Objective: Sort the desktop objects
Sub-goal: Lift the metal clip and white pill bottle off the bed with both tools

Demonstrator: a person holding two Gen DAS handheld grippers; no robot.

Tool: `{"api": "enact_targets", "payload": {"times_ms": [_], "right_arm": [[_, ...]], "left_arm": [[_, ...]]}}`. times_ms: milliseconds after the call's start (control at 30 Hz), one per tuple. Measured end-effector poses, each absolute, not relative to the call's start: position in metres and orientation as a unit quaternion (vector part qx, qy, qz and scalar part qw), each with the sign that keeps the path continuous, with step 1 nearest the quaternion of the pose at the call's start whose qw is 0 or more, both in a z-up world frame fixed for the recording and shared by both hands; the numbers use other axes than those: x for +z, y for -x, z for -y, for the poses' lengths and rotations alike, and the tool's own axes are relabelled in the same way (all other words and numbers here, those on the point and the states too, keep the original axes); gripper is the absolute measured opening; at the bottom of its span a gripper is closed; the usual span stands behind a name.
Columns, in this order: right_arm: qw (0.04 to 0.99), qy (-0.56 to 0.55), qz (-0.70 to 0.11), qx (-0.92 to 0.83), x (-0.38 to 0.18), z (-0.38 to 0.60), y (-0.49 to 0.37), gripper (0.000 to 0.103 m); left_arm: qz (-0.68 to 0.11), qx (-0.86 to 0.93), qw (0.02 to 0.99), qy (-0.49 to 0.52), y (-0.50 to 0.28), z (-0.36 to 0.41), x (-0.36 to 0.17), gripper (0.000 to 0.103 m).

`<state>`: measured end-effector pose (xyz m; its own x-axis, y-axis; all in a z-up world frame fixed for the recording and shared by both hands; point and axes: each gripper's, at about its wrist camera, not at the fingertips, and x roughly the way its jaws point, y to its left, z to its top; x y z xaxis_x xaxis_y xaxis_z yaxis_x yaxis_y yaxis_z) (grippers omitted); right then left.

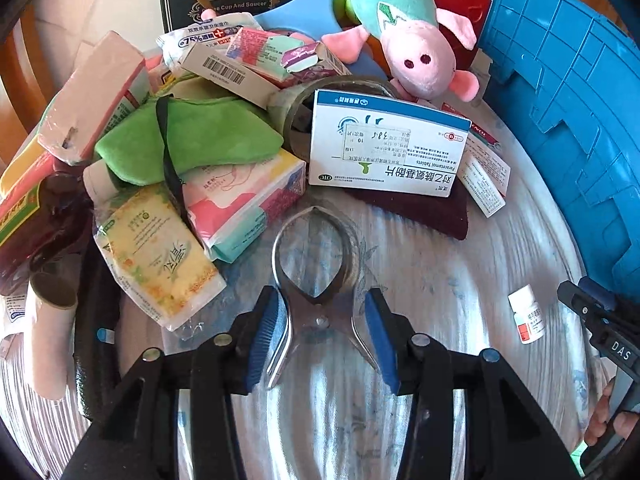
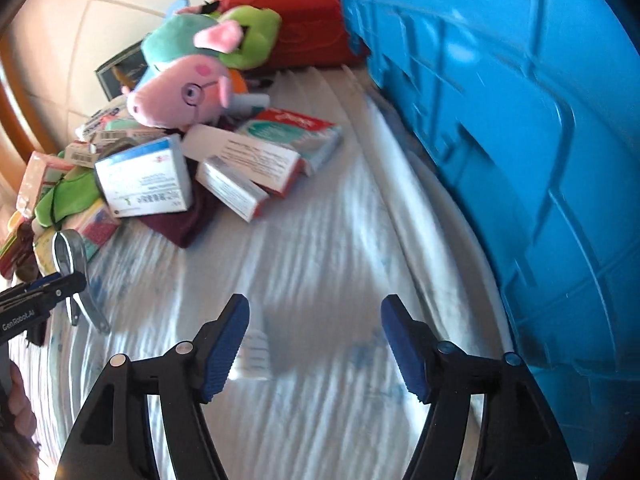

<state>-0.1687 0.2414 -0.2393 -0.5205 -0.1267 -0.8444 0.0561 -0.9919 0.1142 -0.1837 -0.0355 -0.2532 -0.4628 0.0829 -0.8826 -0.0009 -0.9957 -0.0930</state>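
Observation:
A metal tongs-like tool (image 1: 316, 264) with an oval loop sits between the blue pads of my left gripper (image 1: 322, 304), which is shut on it near its pivot. The right wrist view shows the same tool (image 2: 72, 256) at the far left, in the left gripper (image 2: 60, 286). My right gripper (image 2: 314, 308) is open above the tablecloth. A small white medicine bottle (image 2: 256, 356) lies on the cloth beside its left finger, free of the pads. In the left wrist view that bottle (image 1: 528, 316) lies at the right.
A blue crate (image 1: 560, 100) stands on the right, close to the right gripper. Behind are a plush pig (image 1: 408, 40), a red bag (image 2: 296, 20), a white-and-blue medicine box (image 1: 384, 148), a green cloth (image 1: 188, 140) and several tissue packs and boxes.

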Motion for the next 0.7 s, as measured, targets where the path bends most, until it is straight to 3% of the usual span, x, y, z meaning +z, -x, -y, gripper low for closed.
{"api": "enact_targets", "payload": {"times_ms": [167, 367, 433, 567, 633, 700], "right_arm": [[0.066, -0.510, 0.053, -0.856, -0.251, -0.238, 0.168, 0.069], [0.111, -0.522, -0.006, -0.846, -0.262, -0.196, 0.173, 0.070], [0.117, -0.532, -0.014, -0.839, -0.273, -0.186, 0.177, 0.070], [0.131, -0.514, -0.020, -0.848, -0.285, -0.174, 0.174, 0.095], [0.126, -0.505, -0.035, -0.853, -0.289, -0.170, 0.170, 0.096], [0.111, -0.504, -0.057, -0.854, -0.290, -0.165, 0.167, 0.086]], "left_arm": [[0.035, 0.849, 0.022, 0.527, 0.190, 0.030, -0.261, 0.068], [0.018, 0.828, 0.001, 0.560, 0.213, 0.020, -0.285, 0.068], [-0.010, 0.835, -0.008, 0.551, 0.213, 0.012, -0.288, 0.077], [0.013, 0.841, -0.023, 0.541, 0.210, 0.021, -0.294, 0.099], [0.008, 0.846, -0.021, 0.533, 0.207, 0.023, -0.293, 0.099], [0.002, 0.849, -0.010, 0.528, 0.201, 0.021, -0.288, 0.077]]}}
